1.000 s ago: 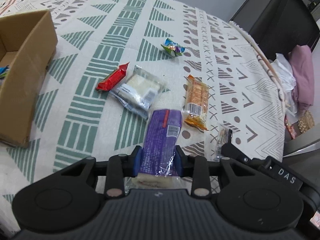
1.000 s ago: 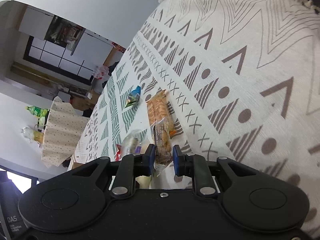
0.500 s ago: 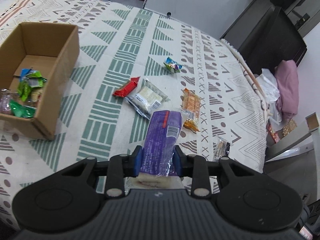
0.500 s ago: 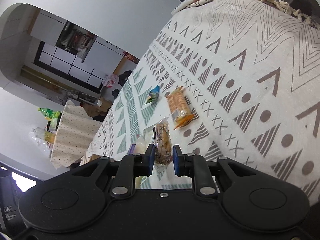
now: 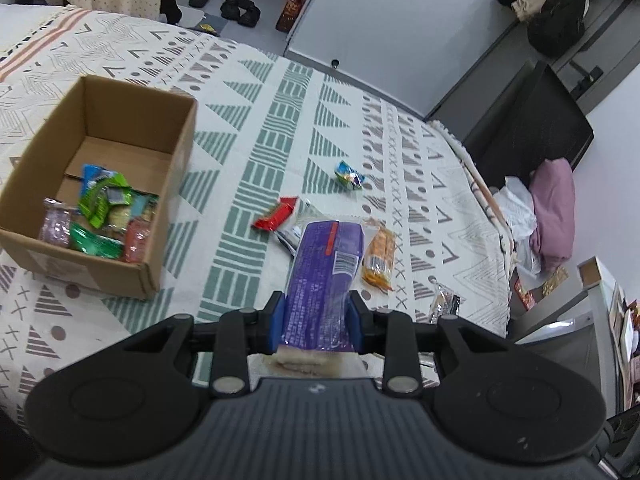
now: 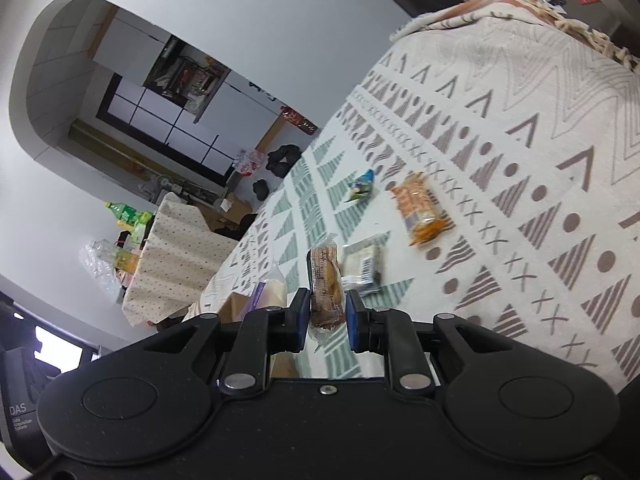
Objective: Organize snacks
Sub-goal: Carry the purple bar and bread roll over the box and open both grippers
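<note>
My left gripper [image 5: 318, 322] is shut on a purple snack pack [image 5: 326, 280], held above the patterned tablecloth [image 5: 260, 128]. An open cardboard box [image 5: 172, 200] with several snacks inside sits to its left. On the cloth lie a red bar [image 5: 276, 216], an orange cracker pack [image 5: 379, 256], a blue-green candy [image 5: 349, 175] and a small clear packet [image 5: 444, 304]. My right gripper [image 6: 329, 318] is shut on a brown pastry packet [image 6: 325, 284], lifted off the cloth. In the right wrist view I also see the orange cracker pack [image 6: 420, 208], a white wrapped snack [image 6: 362, 266] and the blue-green candy [image 6: 361, 185].
The table's right edge drops to a black cabinet [image 5: 532, 132] and a pink bundle [image 5: 554, 208]. Shoes [image 5: 236, 4] lie on the floor beyond the far edge. A second cloth-covered table [image 6: 176, 256] with bottles [image 6: 128, 216] stands in the background.
Both grippers have risen with their snacks still held. The left view now takes in the whole box and more of the table. The brown packet has come up off the cloth.
</note>
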The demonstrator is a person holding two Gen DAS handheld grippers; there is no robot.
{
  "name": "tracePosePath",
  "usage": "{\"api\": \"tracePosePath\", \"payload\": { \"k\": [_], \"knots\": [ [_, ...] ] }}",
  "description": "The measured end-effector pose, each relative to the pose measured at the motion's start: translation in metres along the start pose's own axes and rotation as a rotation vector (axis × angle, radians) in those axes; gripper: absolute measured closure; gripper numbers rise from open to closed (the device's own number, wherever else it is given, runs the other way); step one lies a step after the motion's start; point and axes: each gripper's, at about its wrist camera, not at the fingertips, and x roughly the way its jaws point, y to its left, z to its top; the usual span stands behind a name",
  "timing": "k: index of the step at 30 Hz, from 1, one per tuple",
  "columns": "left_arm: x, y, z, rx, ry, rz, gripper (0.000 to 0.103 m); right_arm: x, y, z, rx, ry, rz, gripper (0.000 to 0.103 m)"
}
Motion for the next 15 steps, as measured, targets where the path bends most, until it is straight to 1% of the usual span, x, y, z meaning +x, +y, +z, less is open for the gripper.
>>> {"api": "tracePosePath", "payload": {
  "k": [8,15],
  "knots": [
    [-0.022,0.023,0.015,-0.028,-0.046,-0.001,0.072,0.003,0.038,-0.005,-0.052,0.006,0.039,0.083],
    [-0.033,0.046,0.027,-0.055,-0.070,0.004,0.072,0.011,0.059,-0.010,-0.080,0.012,0.053,0.083]
  ]
}}
